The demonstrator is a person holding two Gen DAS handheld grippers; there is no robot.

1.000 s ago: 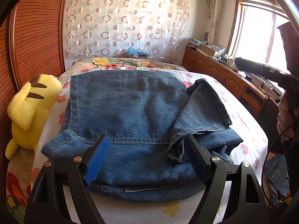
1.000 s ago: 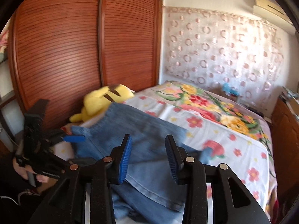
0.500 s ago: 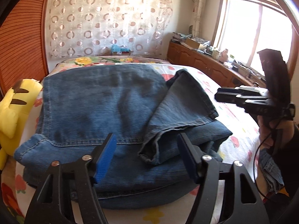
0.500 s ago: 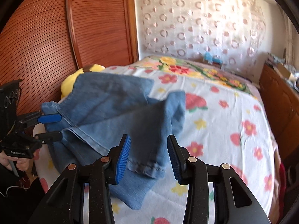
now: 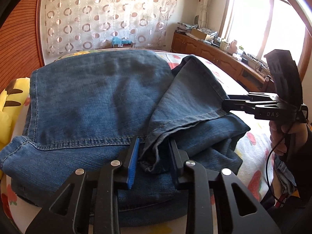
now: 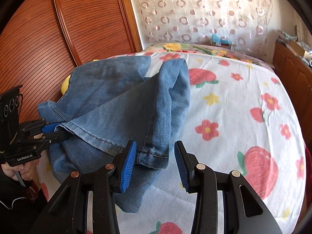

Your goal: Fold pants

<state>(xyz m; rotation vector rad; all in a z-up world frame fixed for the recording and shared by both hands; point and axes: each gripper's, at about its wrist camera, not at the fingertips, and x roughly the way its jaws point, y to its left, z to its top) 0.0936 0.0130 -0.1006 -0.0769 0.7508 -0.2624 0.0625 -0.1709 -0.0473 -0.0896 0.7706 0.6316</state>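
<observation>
Jeans (image 5: 93,97) half folded; left gripper (image 5: 154,160) closing on the near hem, right gripper (image 6: 154,160) apart around the cuff, leg unfolded.

2 hand-held grippers angled down at the near edge of the bed.
The left gripper (image 5: 154,156) has just been closing, denim between its pads; the right gripper (image 6: 155,159) stands part open, its left pad touching a hem, a hand (image 5: 280,136) gripping its handle.
</observation>
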